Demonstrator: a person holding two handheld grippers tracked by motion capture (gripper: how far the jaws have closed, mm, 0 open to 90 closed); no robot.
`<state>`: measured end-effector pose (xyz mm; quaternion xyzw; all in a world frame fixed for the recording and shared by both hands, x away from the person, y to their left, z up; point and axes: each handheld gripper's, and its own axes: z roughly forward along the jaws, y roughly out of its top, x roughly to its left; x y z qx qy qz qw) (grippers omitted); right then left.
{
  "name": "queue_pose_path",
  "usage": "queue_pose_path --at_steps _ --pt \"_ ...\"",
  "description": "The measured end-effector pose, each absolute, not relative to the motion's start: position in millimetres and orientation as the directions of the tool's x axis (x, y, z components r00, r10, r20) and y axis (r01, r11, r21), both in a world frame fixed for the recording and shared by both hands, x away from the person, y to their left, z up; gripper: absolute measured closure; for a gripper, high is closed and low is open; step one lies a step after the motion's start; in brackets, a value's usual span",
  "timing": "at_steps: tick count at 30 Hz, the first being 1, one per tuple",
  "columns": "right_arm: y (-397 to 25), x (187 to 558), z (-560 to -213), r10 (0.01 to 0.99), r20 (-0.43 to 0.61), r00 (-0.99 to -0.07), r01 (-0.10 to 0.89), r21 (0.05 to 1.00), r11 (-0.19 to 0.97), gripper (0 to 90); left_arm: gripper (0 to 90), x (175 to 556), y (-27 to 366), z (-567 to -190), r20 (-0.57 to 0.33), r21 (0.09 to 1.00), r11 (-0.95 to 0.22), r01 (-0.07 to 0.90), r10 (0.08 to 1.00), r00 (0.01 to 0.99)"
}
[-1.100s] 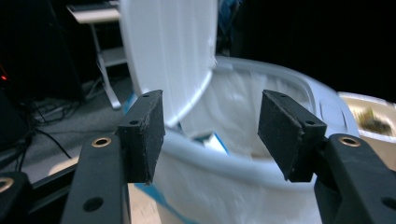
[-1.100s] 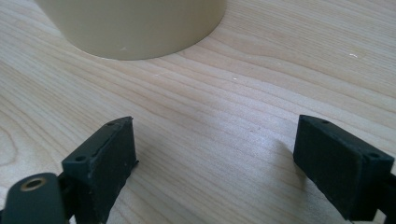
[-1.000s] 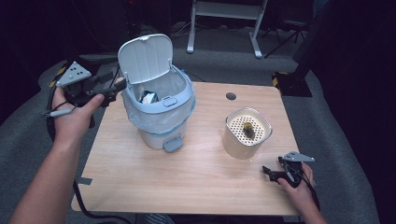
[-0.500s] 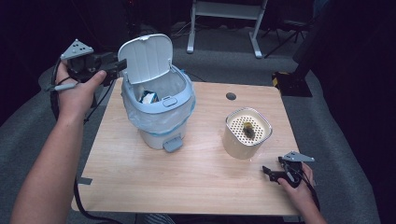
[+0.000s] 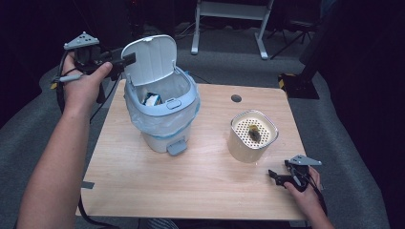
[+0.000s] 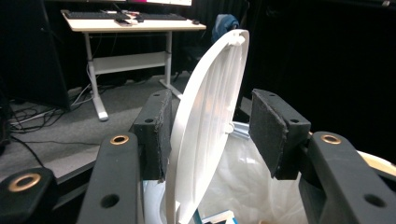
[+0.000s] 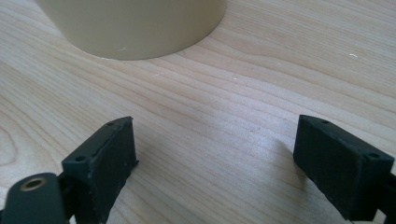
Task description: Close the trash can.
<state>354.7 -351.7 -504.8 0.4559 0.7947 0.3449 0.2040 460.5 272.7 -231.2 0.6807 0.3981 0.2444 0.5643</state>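
Left gripper (image 5: 125, 61) is held at the raised lid (image 5: 150, 59) of the bin (image 5: 162, 114), which stands on the left half of the table (image 5: 191, 186). In the left gripper view the lid (image 6: 205, 116) stands upright between the two jaws: one pad (image 6: 156, 135) touches or nearly touches its outer face, the other pad (image 6: 273, 133) stands clear of the ribbed inner side. Jaws are spread, not clamped. Bin is lined with a clear bag (image 5: 165, 125); scraps lie inside. Pedal (image 5: 176, 148) faces the near edge.

Right gripper (image 5: 276, 176) rests low at the near right of the table, jaws wide apart, holding nothing. Cream canister (image 5: 252, 136) stands just beyond it.
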Motion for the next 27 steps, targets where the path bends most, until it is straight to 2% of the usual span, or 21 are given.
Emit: queue_pose_path --at_steps 5,8,17,21,27 --pt "-352 355 -505 0.865 -0.009 -0.501 0.584 0.734 0.346 13.0 52.2 452 270 -231 -0.133 0.960 -0.046 0.275 0.792 0.596" --pt "-352 355 -505 0.865 -0.010 -0.501 0.584 0.734 0.346 13.0 50.4 441 265 -233 -0.121 0.958 -0.083 0.276 0.753 0.647" --pt "-352 355 -505 0.865 -0.010 -0.501 0.584 0.734 0.346 13.0 49.3 420 244 -248 -0.092 0.937 -0.184 0.297 0.690 0.718" --pt "-352 355 -505 0.865 -0.010 -0.501 0.584 0.734 0.346 13.0 49.4 418 230 -257 -0.137 0.920 -0.191 0.341 0.658 0.740" --pt "-352 355 -505 0.865 -0.010 -0.501 0.584 0.734 0.346 13.0 54.9 424 215 -267 -0.208 0.901 -0.173 0.397 0.631 0.747"
